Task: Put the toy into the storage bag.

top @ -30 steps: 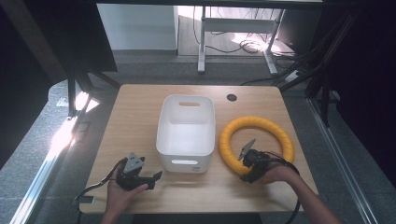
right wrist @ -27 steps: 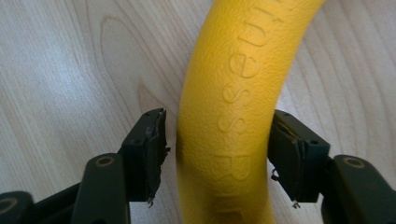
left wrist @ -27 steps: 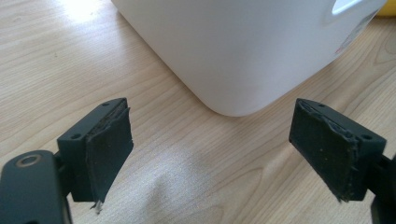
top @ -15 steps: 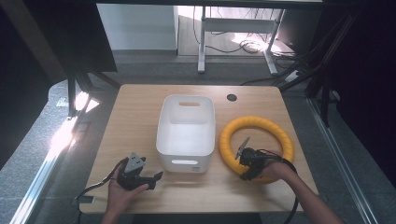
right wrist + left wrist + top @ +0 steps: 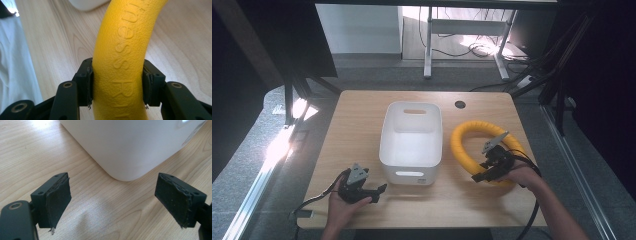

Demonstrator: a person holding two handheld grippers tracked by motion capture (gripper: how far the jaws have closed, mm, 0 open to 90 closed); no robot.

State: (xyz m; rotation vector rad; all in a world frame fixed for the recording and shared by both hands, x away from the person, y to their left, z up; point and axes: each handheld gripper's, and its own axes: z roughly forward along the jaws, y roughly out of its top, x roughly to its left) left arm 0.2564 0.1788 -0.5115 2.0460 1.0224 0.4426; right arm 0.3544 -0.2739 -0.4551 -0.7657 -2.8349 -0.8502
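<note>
On the right half of the counter (image 5: pixel 362 120), your right gripper (image 5: pixel 117 82) is clamped on the near arc of the yellow ring (image 5: pixel 464 137), its two black pads pressed against both sides of the tube. That ring is a single thick, round foam hoop with a pebbled skin and raised lettering along its curve, lying flat on the pale wood grain just beside the white bin (image 5: pixel 412 137). You have one bin: smooth matte plastic, rectangular with rounded corners, slot handles cut in its end walls. Your left gripper (image 5: pixel 112 200) rests near the bin's front left corner with its jaws wide apart, holding nothing; their rubber pads look frayed at the edges.
</note>
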